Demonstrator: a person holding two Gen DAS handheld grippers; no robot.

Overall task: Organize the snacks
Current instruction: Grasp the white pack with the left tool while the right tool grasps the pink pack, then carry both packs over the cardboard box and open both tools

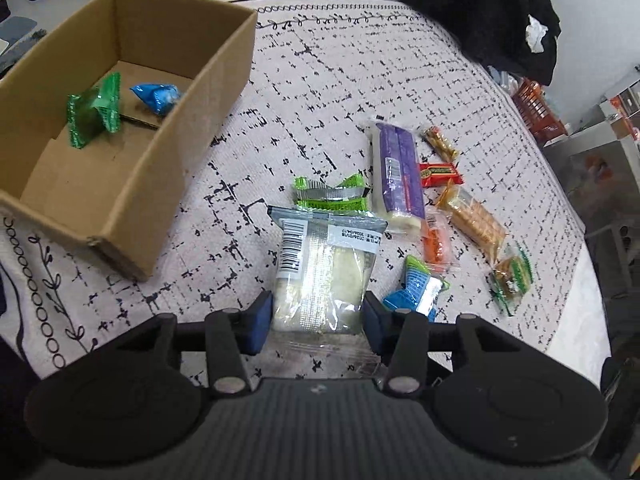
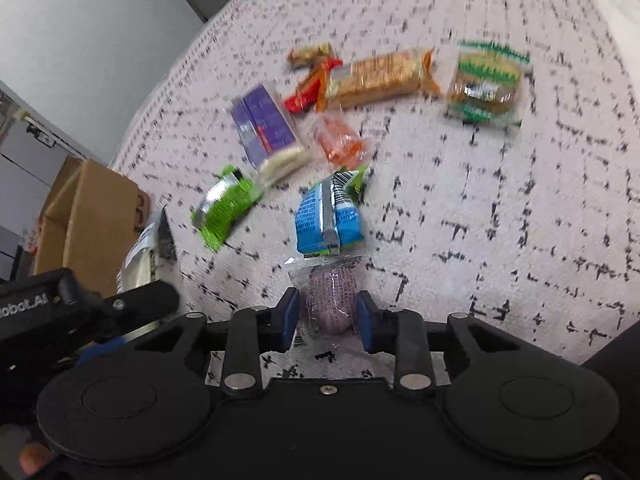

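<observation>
Your left tool (image 1: 318,318) is clamped on a clear plastic bag with a barcode label and a pale bread-like snack inside (image 1: 320,272), its blue pads (image 1: 260,322) pressing the bag's two sides above the white tabletop cloth with black dashed lines (image 1: 320,80). To its left sits the open brown cardboard box (image 1: 192,92), already holding a green foil-wrapped snack (image 1: 94,110) and a blue foil-wrapped snack (image 1: 158,97).

Your right tool (image 2: 328,314) grips a small clear packet with a purplish round snack (image 2: 331,300) between its pads; the view is blurred. Just beyond it lies a blue wrapper with a silver seam (image 2: 326,220), and further off a purple-and-white bar (image 2: 266,130), a lime-green wrapper (image 2: 226,206), an orange packet (image 2: 340,142), a long cracker pack (image 2: 380,76) and a green-edged biscuit pack (image 2: 486,82).
</observation>
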